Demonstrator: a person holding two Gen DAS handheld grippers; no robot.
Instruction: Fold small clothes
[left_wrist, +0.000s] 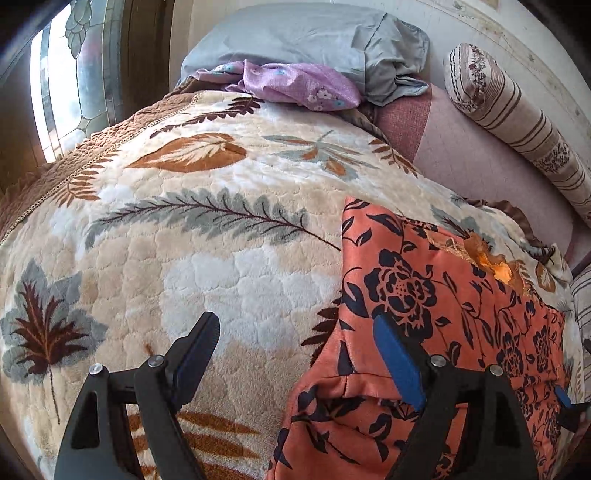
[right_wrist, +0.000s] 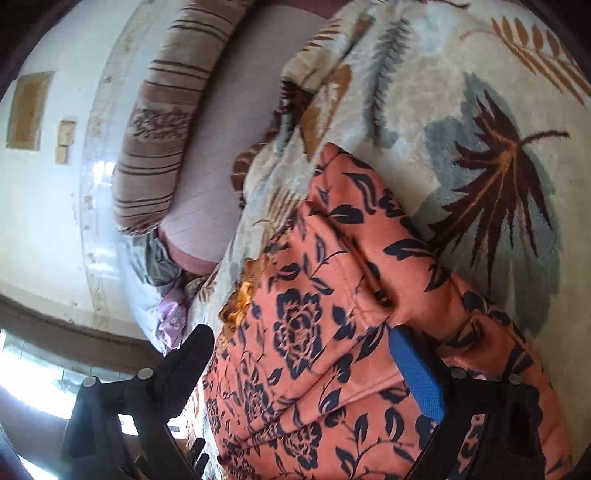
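An orange garment with a dark floral print (left_wrist: 436, 295) lies folded over on the leaf-patterned plush blanket (left_wrist: 221, 229). My left gripper (left_wrist: 295, 328) is open at its left edge; the left finger is over the blanket, the right finger over the cloth. In the right wrist view the same garment (right_wrist: 314, 332) fills the middle, and my right gripper (right_wrist: 299, 343) is open above it with cloth between the wide-spread fingers. The right gripper's tip (left_wrist: 563, 397) shows at the garment's right side in the left wrist view.
A grey pillow (left_wrist: 306, 37) and a purple floral cloth (left_wrist: 295, 81) lie at the bed's head. A striped bolster (left_wrist: 517, 118) lies along the wall over a pink sheet (left_wrist: 480, 162). A window (left_wrist: 70, 81) is at left.
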